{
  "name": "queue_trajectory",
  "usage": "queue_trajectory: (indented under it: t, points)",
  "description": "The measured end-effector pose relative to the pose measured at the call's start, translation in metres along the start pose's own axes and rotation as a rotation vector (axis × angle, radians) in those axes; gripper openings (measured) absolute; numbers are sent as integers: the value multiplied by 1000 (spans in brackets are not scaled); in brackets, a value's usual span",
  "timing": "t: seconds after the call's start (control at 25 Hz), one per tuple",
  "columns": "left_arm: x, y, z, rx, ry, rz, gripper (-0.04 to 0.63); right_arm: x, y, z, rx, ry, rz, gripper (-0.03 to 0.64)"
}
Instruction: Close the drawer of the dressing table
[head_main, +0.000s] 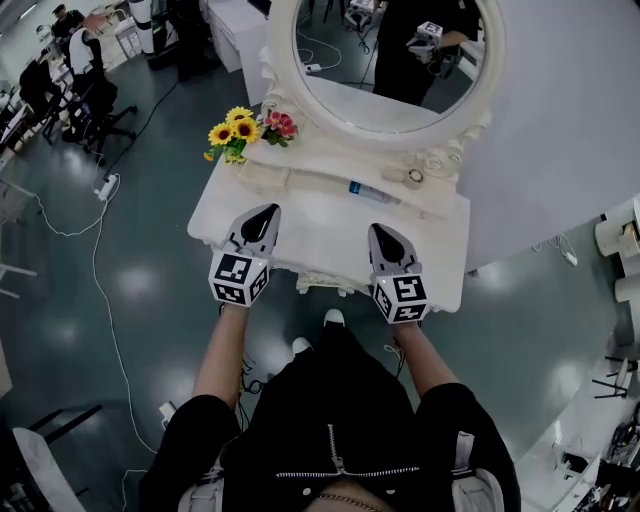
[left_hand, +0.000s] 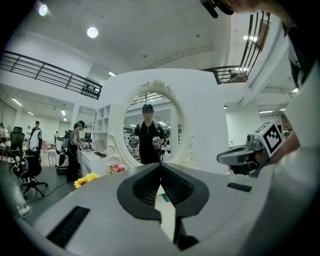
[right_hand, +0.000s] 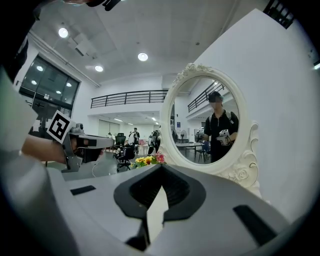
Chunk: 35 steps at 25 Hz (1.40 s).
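The white dressing table stands in front of me with its round mirror behind a raised shelf. Its carved front trim shows under the front edge; I cannot tell from here whether the drawer is pushed in. My left gripper hovers over the left of the tabletop, shut and empty. My right gripper hovers over the right, also shut with nothing in it. In the left gripper view the jaws meet, facing the mirror. The right gripper view shows its jaws closed tip to tip.
Sunflowers and pink flowers stand at the shelf's left end; a blue-labelled tube and a small round thing lie on the shelf. A power strip and cables cross the floor at left. People and office chairs are far left.
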<state>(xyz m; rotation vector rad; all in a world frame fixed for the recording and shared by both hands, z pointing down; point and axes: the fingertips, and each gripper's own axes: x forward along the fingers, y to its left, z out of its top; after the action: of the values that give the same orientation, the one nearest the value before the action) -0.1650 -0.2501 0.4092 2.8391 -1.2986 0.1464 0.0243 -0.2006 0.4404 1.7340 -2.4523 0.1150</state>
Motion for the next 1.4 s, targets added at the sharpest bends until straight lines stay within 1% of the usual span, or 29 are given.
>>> queue_trajectory:
  t: [0.12,0.28,0.48,0.52,0.6,0.72,0.76,0.84,1.16,1.4]
  points:
    - [15,10,7,-1,-15,-5,20,17,-7,2,7,-6,-7,6]
    - [35,25,15,24,-30,-12,21,43,-16,8,12,-24,-4,6]
    - [46,35,23,27,-51,-23,26,64,-25,10,10,-16,3,6]
    - [47,37,24,26,-52,-26,45,67,-26,11,11,-14,3,6]
    - [51,40,26,19,-53,-36,134,72,-27,12,9,-13,4,6]
    - [55,44,27,11,-52,-49,230,80,-27,12,4,-10,12,6]
    - [56,45,28,10,-52,-45,255,82,-27,12,3,-7,15,6]
    - [56,49,29,8,-55,-26,275,86,-27,11,1,-2,24,6]
    - [62,73,18,-3,-40,57,276,103,-26,11,-11,9,66,6]
    - [66,90,-17,-26,22,101,275,119,-26,0,-9,39,101,6]
